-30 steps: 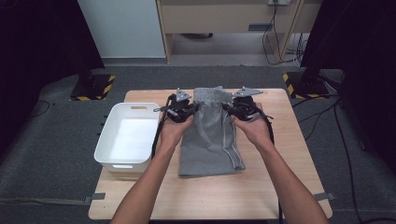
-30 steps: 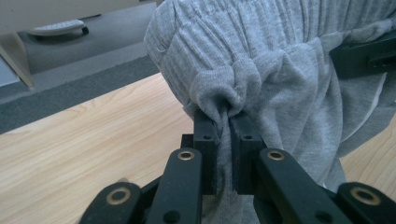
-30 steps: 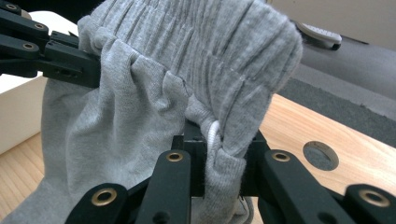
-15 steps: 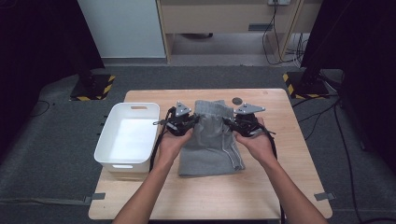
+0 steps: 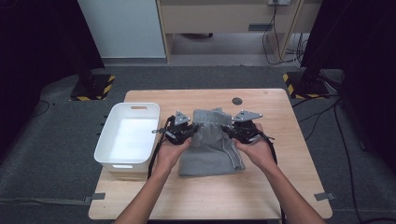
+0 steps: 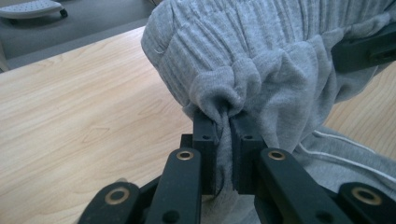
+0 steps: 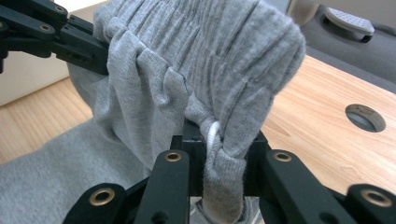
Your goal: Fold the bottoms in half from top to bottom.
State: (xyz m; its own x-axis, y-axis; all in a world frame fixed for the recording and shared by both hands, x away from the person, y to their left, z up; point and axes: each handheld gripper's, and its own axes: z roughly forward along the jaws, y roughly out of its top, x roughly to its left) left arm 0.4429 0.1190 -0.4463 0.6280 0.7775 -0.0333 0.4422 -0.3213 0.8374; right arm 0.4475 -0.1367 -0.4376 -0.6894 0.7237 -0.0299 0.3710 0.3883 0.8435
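Observation:
Grey sweat shorts [image 5: 210,149] with a white cord lie on the wooden table [image 5: 280,186], their ribbed waistband end lifted and folded back toward me. My left gripper [image 5: 189,133] is shut on the waistband's left side, with cloth [image 6: 261,70] bunched between its jaws. Pinching the waistband's right side is my right gripper [image 5: 229,132], also shut, and the grey fabric [image 7: 196,70] and a white cord [image 7: 213,133] sit in its grip. The other gripper's black jaw [image 7: 60,39] holds the far end of the band.
A white plastic bin [image 5: 128,135] stands at the table's left side, close to my left hand. A round cable hole [image 5: 237,101] sits in the tabletop beyond the shorts. Bare wood lies in front of the shorts and to their right.
Both grippers have come toward me and down, carrying the waistband end of the shorts back over the rest of the cloth. The fold is shorter now.

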